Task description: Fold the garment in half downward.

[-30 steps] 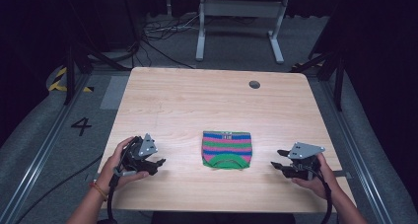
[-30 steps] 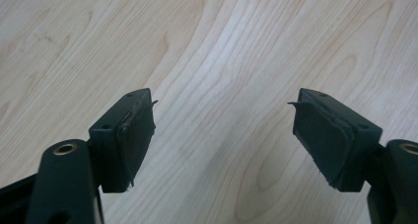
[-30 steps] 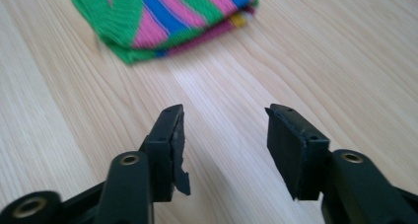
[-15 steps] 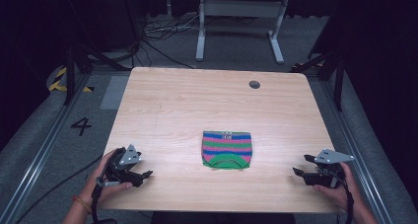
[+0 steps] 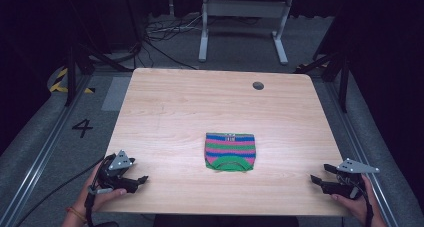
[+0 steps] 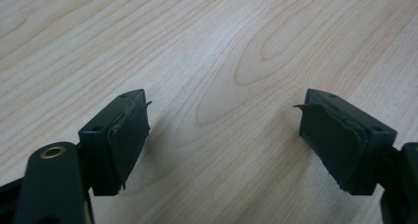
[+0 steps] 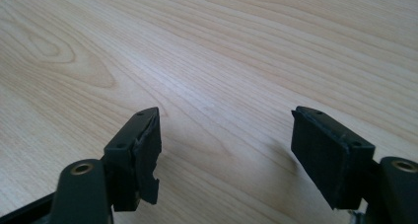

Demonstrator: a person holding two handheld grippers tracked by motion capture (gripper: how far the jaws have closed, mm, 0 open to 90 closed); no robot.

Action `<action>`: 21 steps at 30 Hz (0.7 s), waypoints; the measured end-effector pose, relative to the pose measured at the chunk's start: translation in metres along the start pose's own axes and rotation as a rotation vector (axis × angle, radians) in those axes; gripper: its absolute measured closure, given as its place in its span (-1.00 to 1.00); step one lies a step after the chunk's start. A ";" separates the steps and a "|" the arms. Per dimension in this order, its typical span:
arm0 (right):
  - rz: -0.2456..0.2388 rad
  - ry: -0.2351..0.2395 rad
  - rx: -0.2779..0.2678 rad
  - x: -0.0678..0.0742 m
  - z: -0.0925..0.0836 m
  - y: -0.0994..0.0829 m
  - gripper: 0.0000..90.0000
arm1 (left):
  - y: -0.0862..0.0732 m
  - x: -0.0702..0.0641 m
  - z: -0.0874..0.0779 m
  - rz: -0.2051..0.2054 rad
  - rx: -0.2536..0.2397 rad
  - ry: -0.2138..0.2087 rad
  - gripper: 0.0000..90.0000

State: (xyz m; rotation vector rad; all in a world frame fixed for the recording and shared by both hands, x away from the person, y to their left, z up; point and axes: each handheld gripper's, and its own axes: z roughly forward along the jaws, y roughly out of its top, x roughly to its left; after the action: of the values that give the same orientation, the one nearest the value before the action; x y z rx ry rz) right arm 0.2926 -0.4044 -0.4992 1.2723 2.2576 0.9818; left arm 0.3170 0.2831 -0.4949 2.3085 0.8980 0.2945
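We've got a small folded knit piece (image 5: 230, 151) lying flat on the bench (image 5: 200, 107), striped in blue, pink and green, with a solid green band curving along its near edge and a little tag at the far edge. It sits a bit toward 5 o'clock from the bench's middle. It's roughly square, so no real long axis; the green band faces 6 o'clock, the tag edge faces 12.

Out from there, at about 8 o'clock, the left gripper (image 5: 141, 179) rests near the bench's near-left corner, held in a hand (image 5: 102, 194). In its own view the jaws are spread wide over bare wood. At about 4 o'clock the right gripper (image 5: 316, 176) sits by the near-right edge, its jaws also wide apart, with just a sliver of the green knit in the top-left corner of its view.

Both are well apart from the cloth. A small dark round hole (image 5: 258, 85) sits up near 1 o'clock.
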 end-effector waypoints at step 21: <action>0.044 -0.041 0.002 -0.004 0.004 -0.004 -0.54 | -0.008 -0.001 0.001 -0.064 -0.047 0.035 -0.66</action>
State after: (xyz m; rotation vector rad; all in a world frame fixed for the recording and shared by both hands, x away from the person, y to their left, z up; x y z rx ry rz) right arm 0.2943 -0.4073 -0.5048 1.3359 2.2093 0.9596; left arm 0.3125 0.2859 -0.5006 2.2333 0.9703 0.3257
